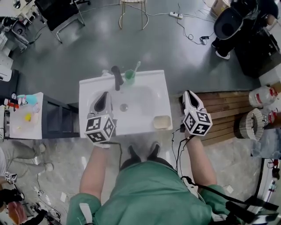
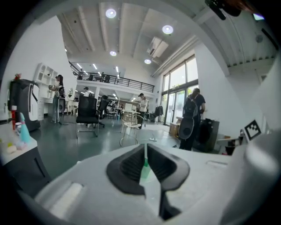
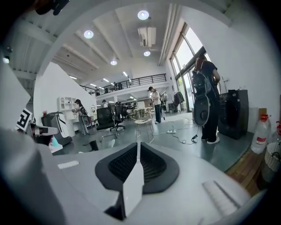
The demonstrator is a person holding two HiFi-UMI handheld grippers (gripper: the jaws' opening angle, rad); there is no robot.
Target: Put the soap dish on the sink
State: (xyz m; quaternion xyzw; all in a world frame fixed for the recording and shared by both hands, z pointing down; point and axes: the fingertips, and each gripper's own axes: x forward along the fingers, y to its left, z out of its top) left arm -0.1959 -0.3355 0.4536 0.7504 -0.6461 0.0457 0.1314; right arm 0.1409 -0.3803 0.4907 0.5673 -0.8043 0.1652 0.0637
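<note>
A beige soap dish (image 1: 162, 122) rests on the front right corner of the white sink (image 1: 145, 79). A black faucet (image 1: 117, 78) and a green cup (image 1: 130, 75) holding a toothbrush stand at the sink's back edge. My left gripper (image 1: 102, 103) hovers over the left part of the basin, jaws shut and empty. In the left gripper view the left gripper (image 2: 145, 149) shows only a thin slit, with the green cup (image 2: 144, 170) seen through it. My right gripper (image 1: 192, 102) is off the sink's right side, apart from the dish. The right gripper (image 3: 138, 147) is shut on nothing.
A wooden platform (image 1: 224, 112) lies right of the sink, with plastic bottles (image 1: 262, 96) and a wire basket (image 1: 254, 125) on its far end. A side table (image 1: 17, 127) with small items stands at the left. A chair (image 1: 131, 9) and a power cable lie beyond.
</note>
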